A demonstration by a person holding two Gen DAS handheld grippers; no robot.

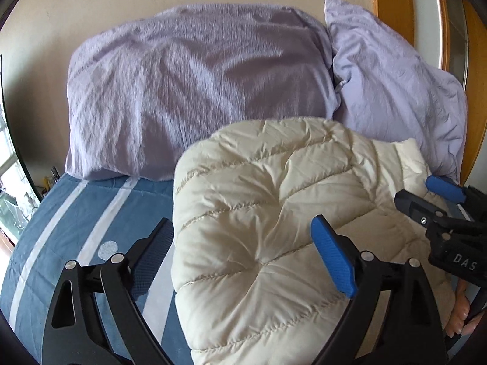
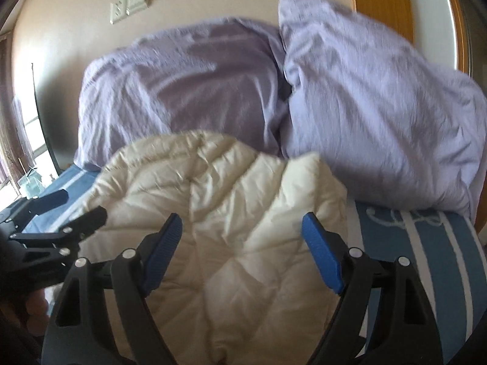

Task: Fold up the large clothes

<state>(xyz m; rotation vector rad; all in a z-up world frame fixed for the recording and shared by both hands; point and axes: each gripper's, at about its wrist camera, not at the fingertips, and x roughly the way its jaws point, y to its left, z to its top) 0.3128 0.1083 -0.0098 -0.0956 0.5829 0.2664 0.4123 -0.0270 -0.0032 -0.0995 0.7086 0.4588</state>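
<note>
Cream puffer jacket (image 1: 274, 228) bundled on striped blue bedspread (image 1: 76, 228), near lavender pillows (image 1: 188, 91). Left gripper (image 1: 243, 261) & right gripper (image 2: 243, 255) both spread wide, nothing pinched, hovering over jacket. Risk: slick puffy fill may spring fold open. Jacket's near edge cut off; sleeves hidden; right view blurred.

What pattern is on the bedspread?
Blue bedspread with white stripes; the left wrist view shows it best.

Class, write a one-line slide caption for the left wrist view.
Open left gripper over a folded cream jacket on a striped bed, lilac pillows behind.
</note>
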